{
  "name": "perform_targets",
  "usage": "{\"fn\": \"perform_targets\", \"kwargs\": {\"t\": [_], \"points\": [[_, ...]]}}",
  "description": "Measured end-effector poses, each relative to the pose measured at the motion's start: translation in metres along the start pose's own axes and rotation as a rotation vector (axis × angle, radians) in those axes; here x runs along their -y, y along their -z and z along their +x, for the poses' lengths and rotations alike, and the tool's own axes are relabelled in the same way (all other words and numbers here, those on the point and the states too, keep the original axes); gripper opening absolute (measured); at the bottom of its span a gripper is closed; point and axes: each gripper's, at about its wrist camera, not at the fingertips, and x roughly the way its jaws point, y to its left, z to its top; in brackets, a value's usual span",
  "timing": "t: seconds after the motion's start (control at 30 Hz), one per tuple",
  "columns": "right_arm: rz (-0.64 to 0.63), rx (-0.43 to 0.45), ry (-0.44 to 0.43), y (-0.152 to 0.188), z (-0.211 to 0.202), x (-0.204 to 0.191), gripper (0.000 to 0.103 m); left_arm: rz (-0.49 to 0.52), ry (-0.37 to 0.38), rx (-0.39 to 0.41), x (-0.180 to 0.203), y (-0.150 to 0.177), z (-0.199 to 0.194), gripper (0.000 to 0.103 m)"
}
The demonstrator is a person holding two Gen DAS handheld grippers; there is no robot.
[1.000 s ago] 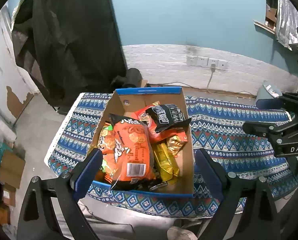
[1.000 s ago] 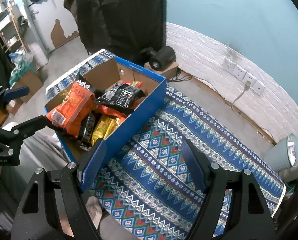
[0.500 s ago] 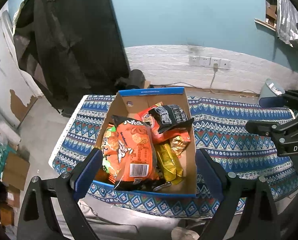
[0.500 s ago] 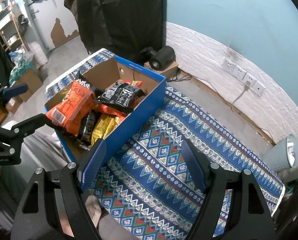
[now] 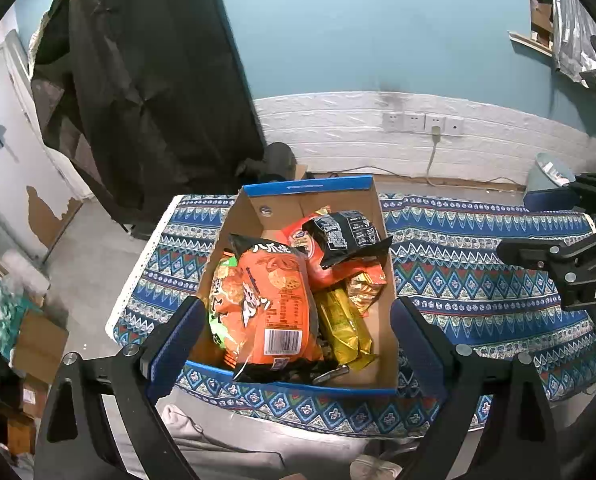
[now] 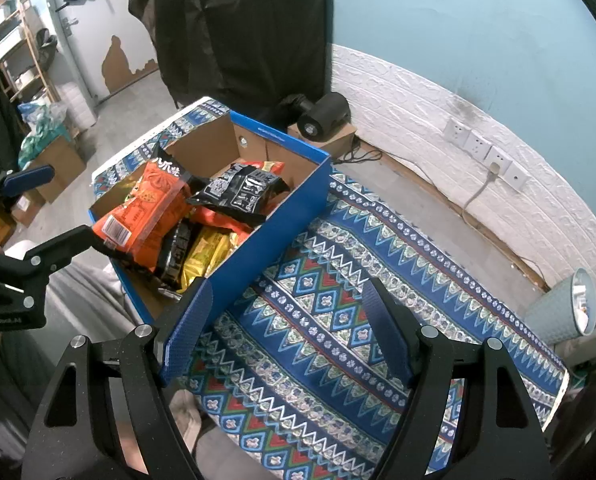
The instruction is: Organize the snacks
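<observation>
Snack bags [image 5: 282, 300] lie heaped in the box [image 5: 310, 188], center frame; patterned tabletop [image 6: 338, 300] bare. Both grippers' jaws spread, holding nothing. Either just packed or awaiting sorting.

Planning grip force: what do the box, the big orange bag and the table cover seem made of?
Box: likely corrugated cardboard, raw brown inside, printed blue outside. Big orange bag: thin glossy plastic film, judging by its crinkles and highlights. Table cover: seemingly woven or printed fabric, matte with a geometric pattern; weave unclear.

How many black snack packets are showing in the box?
2: one black packet lies on top toward the far end; another is wedged under the orange bag. More may be buried.
</observation>
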Motion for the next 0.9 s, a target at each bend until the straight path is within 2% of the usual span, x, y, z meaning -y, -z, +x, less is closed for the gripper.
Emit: {"fn": "perform_targets", "kwargs": {"t": [0.9], "points": [[-0.008, -0.005, 0.003, 0.0016, -0.0035, 0.0030, 0.077, 0.004, 0.018, 0.007, 0.0036, 0.0002, -0.0034, 0.095]]}}
